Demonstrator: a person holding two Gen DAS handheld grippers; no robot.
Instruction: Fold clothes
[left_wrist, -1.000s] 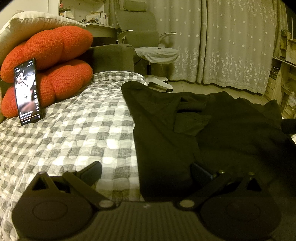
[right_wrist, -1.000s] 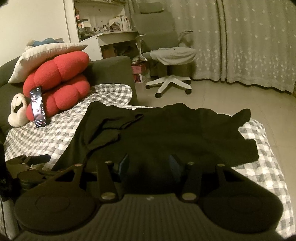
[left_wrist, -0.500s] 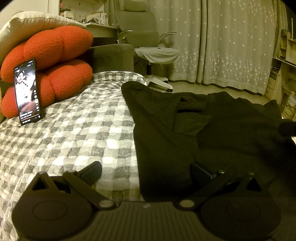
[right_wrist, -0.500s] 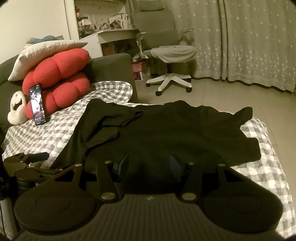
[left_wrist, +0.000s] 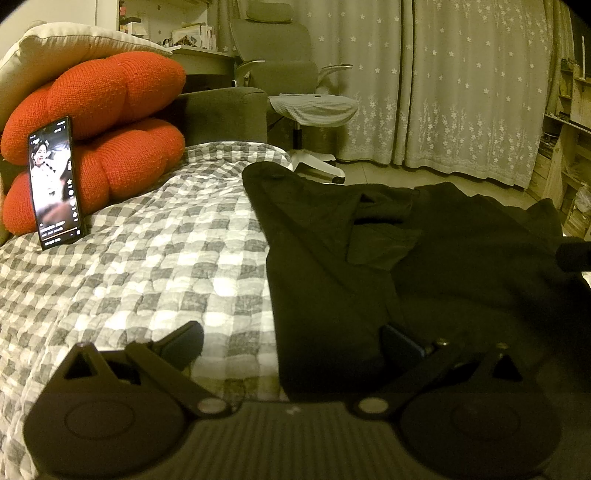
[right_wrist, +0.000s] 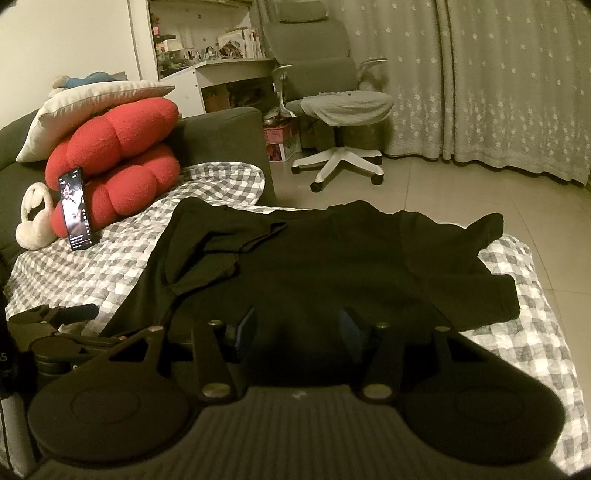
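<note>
Left gripper (left_wrist: 291, 341) wide open, straddling the black shirt (left_wrist: 424, 266) hem edge. Right gripper (right_wrist: 297, 325) half-open over the hem, nothing held. Pinch both hem corners together before lifting.

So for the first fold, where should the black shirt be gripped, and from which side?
Probably at the near hem of the black shirt, one corner per gripper, coming in low from the near edge. It lies spread flat on the checked blanket with the hem closest, and both the left gripper and the right gripper are open there.
</note>
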